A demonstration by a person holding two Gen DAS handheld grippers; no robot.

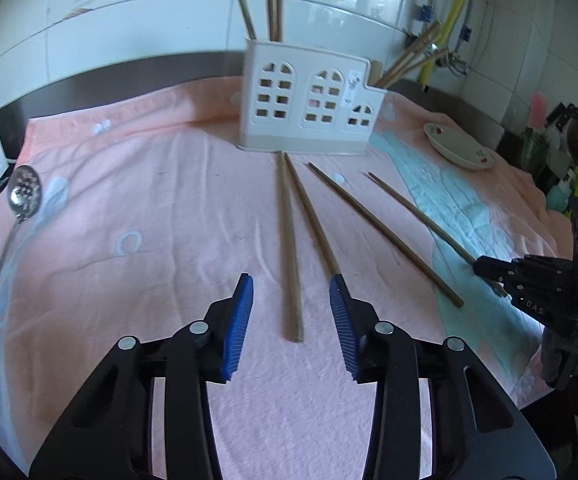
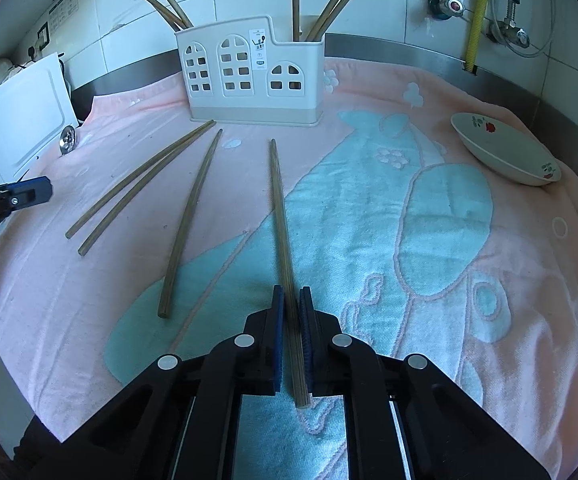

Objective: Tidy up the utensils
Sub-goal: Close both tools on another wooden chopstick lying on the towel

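Four chopsticks lie loose on the towel that covers the tabletop, all pointing roughly toward the white utensil holder standing at the far edge, where more chopsticks already stand upright in two compartments. The rightmost chopstick is clamped near its thick near end between the blue pads of the right claw. The left claw hovers released over the pair of chopsticks lying side by side; one stick sits in the gap between the pads, touched by neither, and the other runs under the right-hand pad. The fourth chopstick lies between that pair and the clamped one.

These sticks look light, stiff and smooth, so they will probably roll or pivot in a grip taken too near the tip; holding close to the thick end, as the right claw does, seems sound, though the long free end may swing.

Soft, wrinkled terry should keep sticks from sliding but lets them sink, so the pads must press down into it. A slotted spoon lies near the left edge, a shallow flowered dish near the right. Tiled wall and pipes stand behind.
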